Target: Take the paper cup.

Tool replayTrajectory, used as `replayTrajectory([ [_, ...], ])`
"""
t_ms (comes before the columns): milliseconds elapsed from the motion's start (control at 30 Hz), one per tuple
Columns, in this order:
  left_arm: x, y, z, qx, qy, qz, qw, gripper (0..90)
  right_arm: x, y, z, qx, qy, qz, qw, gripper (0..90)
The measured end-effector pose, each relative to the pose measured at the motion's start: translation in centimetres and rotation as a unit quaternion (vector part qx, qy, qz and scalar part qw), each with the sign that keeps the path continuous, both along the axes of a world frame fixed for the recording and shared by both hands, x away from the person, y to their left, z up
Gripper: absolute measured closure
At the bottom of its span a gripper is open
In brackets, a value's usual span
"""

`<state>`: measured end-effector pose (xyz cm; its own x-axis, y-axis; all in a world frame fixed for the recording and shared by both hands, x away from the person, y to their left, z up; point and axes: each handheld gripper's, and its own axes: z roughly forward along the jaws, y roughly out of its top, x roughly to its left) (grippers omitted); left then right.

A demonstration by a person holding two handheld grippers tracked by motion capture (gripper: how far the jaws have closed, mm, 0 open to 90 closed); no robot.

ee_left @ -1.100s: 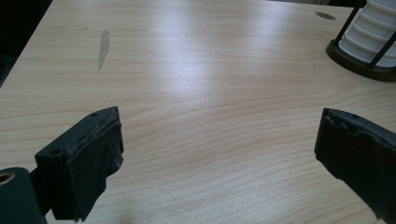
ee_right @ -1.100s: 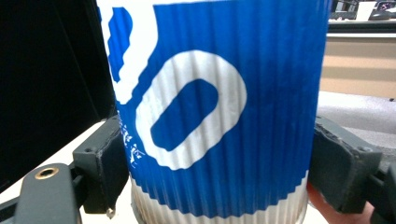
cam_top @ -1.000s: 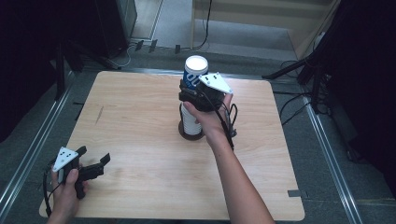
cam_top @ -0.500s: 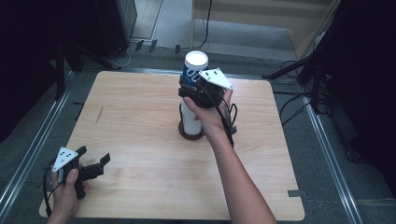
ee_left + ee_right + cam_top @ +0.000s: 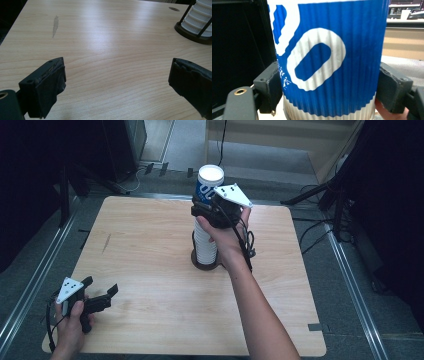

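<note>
We have the right gripper (image 5: 212, 210) pinching the blue-and-white ribbed paper cup (image 5: 208, 184) atop the white cup stack (image 5: 205, 245) in its dark holder (image 5: 205, 265) (grip made; jaws just closed). Lifting it clear remains. Left gripper (image 5: 100, 296) spread, idle on the table (image 5: 150, 245).

The top cup (image 5: 329, 57) is ribbed blue with large white lettering and a white band at its base. Below it, the cup stack (image 5: 204, 242) is plain white, standing in a dark brown holder (image 5: 192, 35). Around the holder, the table (image 5: 150, 250) is pale wood-grain with one grey streak (image 5: 55, 24).
</note>
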<state>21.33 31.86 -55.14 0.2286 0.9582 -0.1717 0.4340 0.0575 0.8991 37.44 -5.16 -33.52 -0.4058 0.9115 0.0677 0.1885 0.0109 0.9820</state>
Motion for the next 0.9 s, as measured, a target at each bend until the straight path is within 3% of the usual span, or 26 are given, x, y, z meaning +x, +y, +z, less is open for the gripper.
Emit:
replayTrajectory([
  [900,0.0,0.1,0.0,-0.003,0.003,-0.002,1.0,2.0,0.0,-0.8,4.7,0.02,-0.032,-0.004,0.9993,18.7],
])
